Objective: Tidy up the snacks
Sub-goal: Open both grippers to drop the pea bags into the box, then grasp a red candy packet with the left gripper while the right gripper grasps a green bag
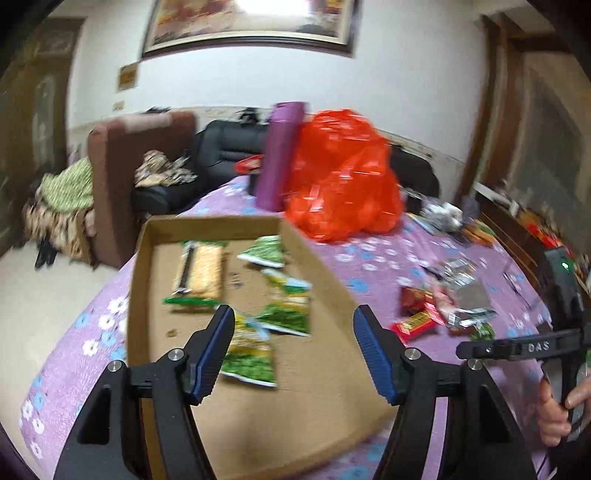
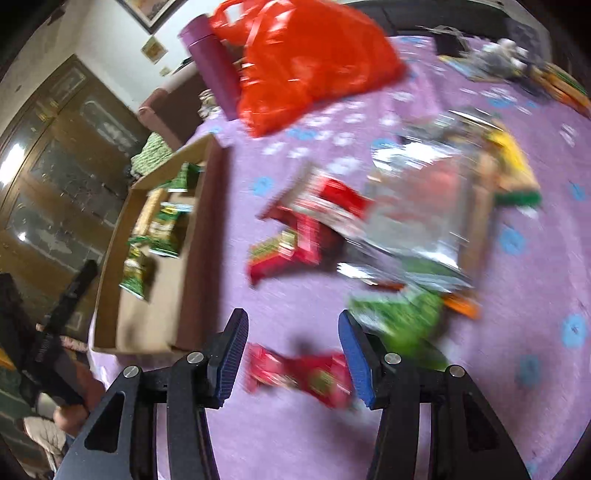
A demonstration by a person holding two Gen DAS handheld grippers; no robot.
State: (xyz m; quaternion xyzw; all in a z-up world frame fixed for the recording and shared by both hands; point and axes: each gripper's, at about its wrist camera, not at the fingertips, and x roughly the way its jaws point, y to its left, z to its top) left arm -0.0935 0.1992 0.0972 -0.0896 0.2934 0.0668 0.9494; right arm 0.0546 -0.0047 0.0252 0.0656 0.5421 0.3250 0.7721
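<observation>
Tablecloth [image 1: 388, 258], purple with blue and white flowers, covers the table and fills the lower half of both views; behind it, across the top of the left wrist view, stand a white wall with a framed picture [image 1: 251, 26], a brown armchair [image 1: 122, 166] and a dark sofa [image 1: 229, 147]. An orange plastic bag [image 1: 343, 177] slumps at centre frame there, with a purple cylinder [image 1: 279, 155] upright just beside it on its left.

A shallow cardboard box [image 1: 332, 280] sits left of centre in the left wrist view. It holds several green snack packets [image 1: 288, 314] and one long biscuit pack [image 1: 201, 273], lying loosely, so it is probably the collecting tray for sorted snacks. The unsorted pile [image 2: 388, 229] lies to the right of the box in the right wrist view: red wrappers, silvery foil bags, a yellow packet and a green one, heaped and overlapping, though blur hides the details.

The left gripper [image 1: 293, 347] hangs over the near part of the box with its fingers wide apart and nothing between them, likely free for the next pick. The right gripper [image 2: 293, 350] is low over the cloth at bottom centre of its view, fingers apart either side of a red snack packet [image 2: 299, 373] that lies flat on the cloth. I judge this a lining-up for a grasp; whether the pads touch the wrapper cannot be told through the blur.
</observation>
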